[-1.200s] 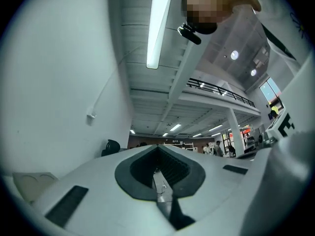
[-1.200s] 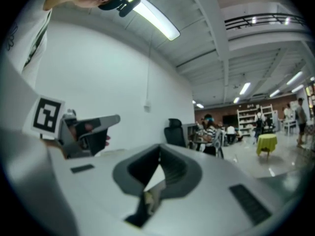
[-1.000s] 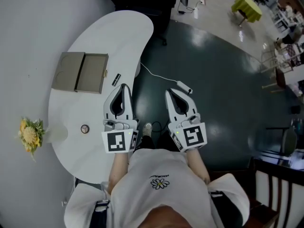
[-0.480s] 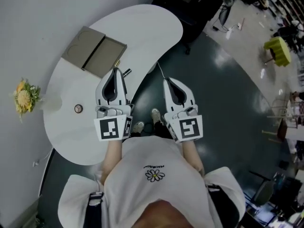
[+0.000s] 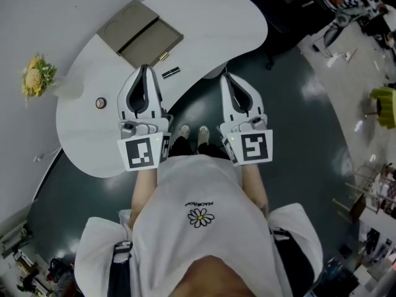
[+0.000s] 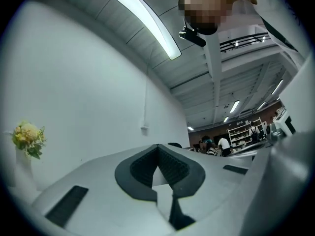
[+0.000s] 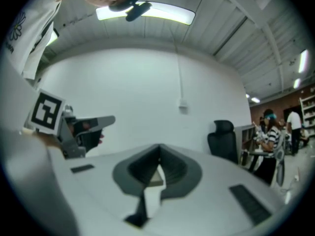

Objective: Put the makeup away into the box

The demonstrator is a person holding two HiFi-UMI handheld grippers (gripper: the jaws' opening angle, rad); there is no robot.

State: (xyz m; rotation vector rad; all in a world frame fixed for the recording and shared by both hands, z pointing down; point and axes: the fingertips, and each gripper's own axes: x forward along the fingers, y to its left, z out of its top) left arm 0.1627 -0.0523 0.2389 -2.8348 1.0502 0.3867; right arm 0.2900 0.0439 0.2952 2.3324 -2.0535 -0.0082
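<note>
We hold left gripper [image 5: 144, 70] and right gripper [image 5: 226, 79] shut, empty, at near edge of white curved table [image 5: 216, 17]: no pick yet. Slim black makeup stick [image 5: 171, 72] lies beside flat grey-brown box [image 5: 139, 33], apparently open for loading.

Shirt print [image 5: 199, 203] — seemingly illegible (tiny).

One table [image 5: 216, 17], one box [image 5: 139, 33], one black stick [image 5: 171, 72], one round pot [image 5: 101, 103] — one flower bunch [image 5: 36, 76]
</note>
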